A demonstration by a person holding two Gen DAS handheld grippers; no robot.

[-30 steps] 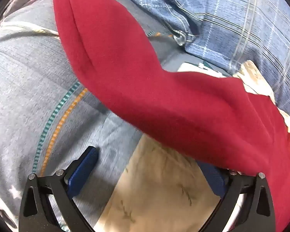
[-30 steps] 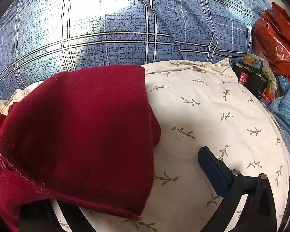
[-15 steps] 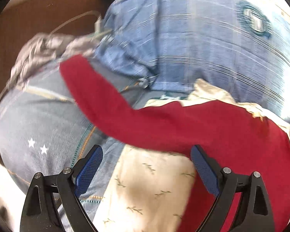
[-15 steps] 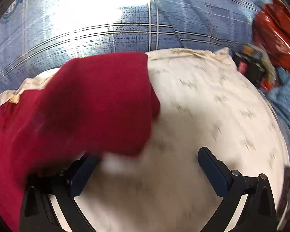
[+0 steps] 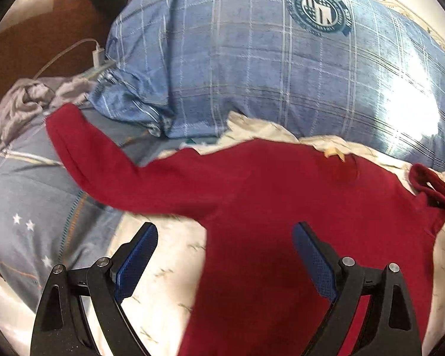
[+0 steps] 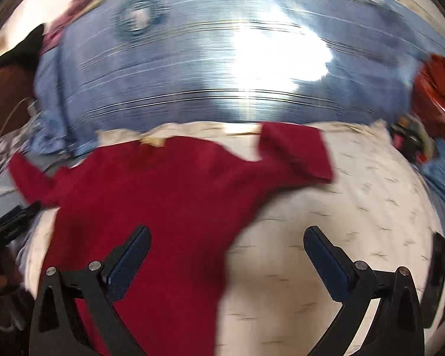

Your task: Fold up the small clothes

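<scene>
A small dark red long-sleeved top [image 5: 270,207] lies spread flat on a cream leaf-print cloth [image 5: 163,281], one sleeve stretched out to the left. My left gripper [image 5: 225,252] is open and empty, held above the top's left side. In the blurred right wrist view the top [image 6: 163,207] lies with its right sleeve [image 6: 296,154] folded short. My right gripper [image 6: 227,255] is open and empty above the top's right edge. Neither gripper touches the cloth.
A big blue plaid pillow [image 5: 281,74] lies behind the top. A grey-blue bedsheet with stars [image 5: 23,207] lies to the left, with grey cloth [image 5: 29,98] and a white charger [image 5: 98,56]. Red packets [image 6: 439,95] sit at the far right.
Both grippers have pulled back and risen away from the red top, which they had been close over. The whole top now shows, lying spread out.
</scene>
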